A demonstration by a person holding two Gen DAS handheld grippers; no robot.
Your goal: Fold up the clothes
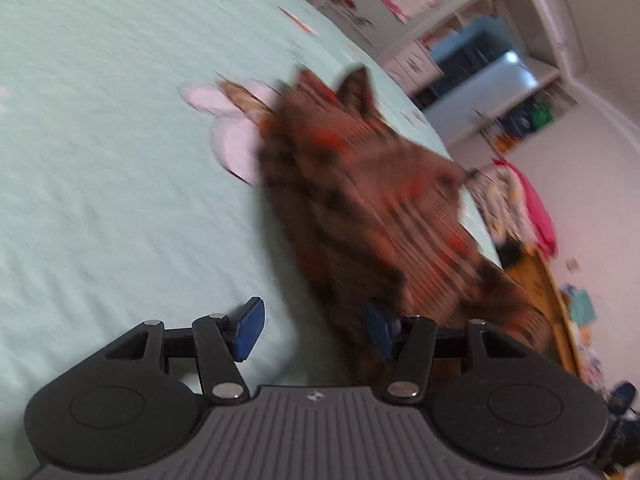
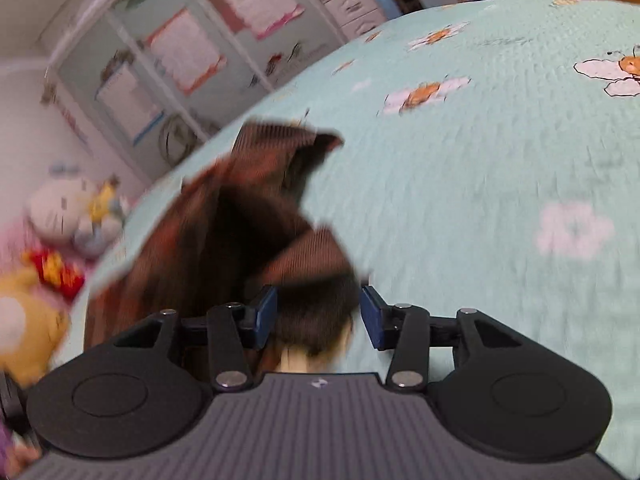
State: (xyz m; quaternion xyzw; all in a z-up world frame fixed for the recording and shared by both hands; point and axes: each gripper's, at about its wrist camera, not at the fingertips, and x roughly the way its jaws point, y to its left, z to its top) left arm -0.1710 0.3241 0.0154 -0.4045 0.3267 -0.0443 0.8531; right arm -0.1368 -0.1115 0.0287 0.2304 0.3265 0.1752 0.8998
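Mint bedsheet (image 1: 100, 168) under both claws. Left claw (image 1: 316, 330) spread, brown garment (image 1: 360, 184) ahead, against its right pad. Right claw (image 2: 318, 316) spread, garment loose between pads; apparently dropped for flattening.

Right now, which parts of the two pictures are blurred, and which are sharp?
Left wrist view: the brown garment and bedspread are motion-smeared; the left gripper is sharp. Right wrist view: the garment and shelves blur; the right gripper stays crisp.

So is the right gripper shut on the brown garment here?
No, the right gripper stands open, with the brown garment lying loose between its blue pads.
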